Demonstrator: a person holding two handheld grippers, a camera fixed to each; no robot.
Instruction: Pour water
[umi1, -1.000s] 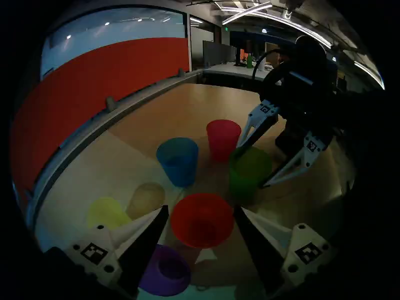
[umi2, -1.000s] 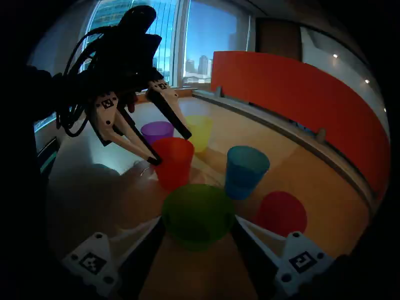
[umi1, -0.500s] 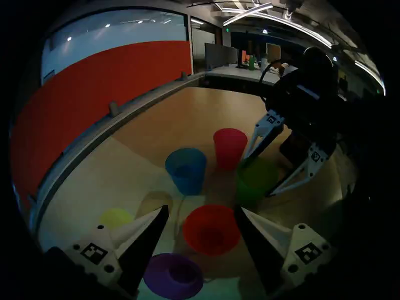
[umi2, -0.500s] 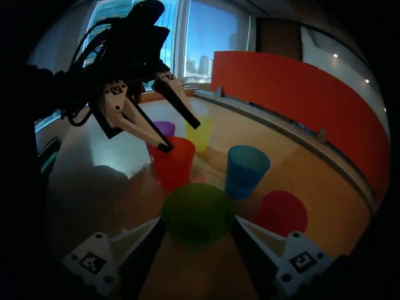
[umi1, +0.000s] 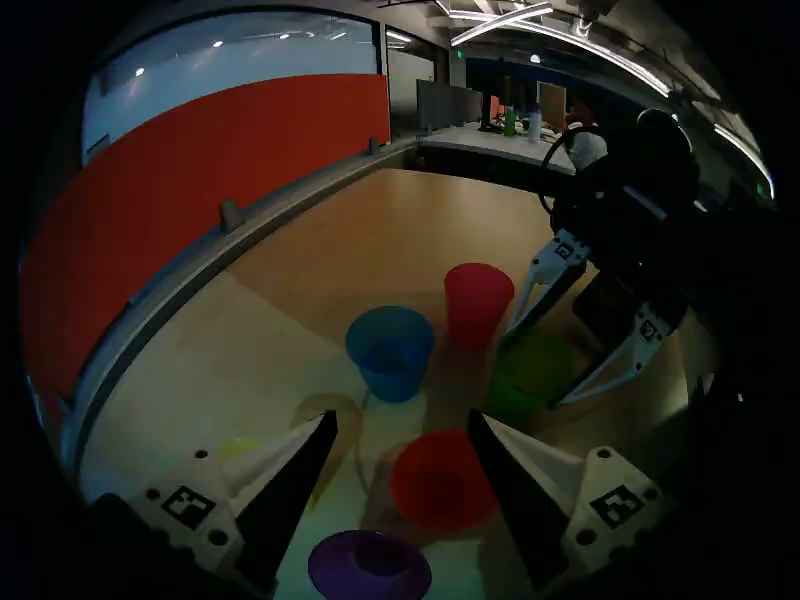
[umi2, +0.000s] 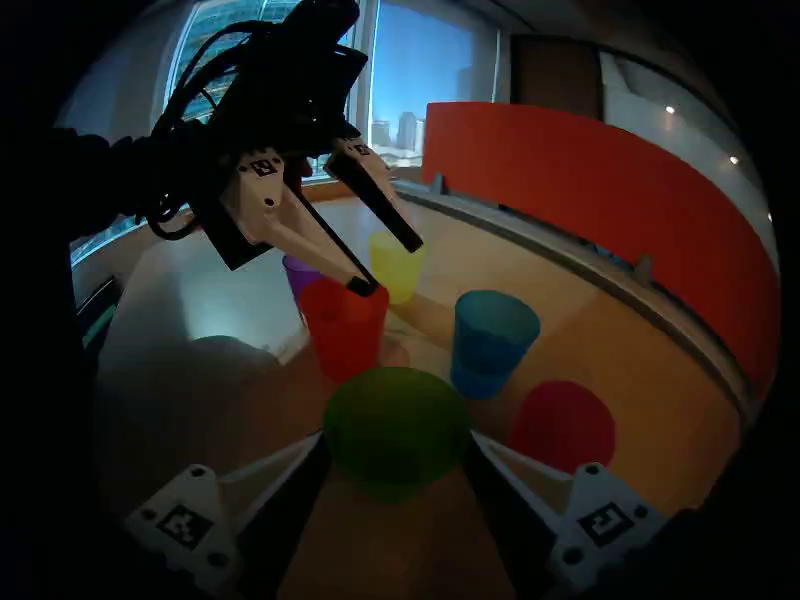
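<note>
Several coloured cups stand on the wooden table. An orange-red cup sits low between the fingers of my open left gripper, which hangs above it without touching. From the right gripper view, the left gripper hovers over that orange-red cup. A green cup stands between the fingers of my open right gripper. The left gripper view shows the right gripper flanking the green cup. I cannot see water in any cup.
A blue cup, a pink-red cup and a purple cup stand close by. A yellow cup is behind the orange-red one. An orange partition borders the table. A person's dark sleeve holds the left gripper.
My left gripper has risen and drawn back from the orange-red cup, still open. The right gripper and the green cup have stayed in place.
</note>
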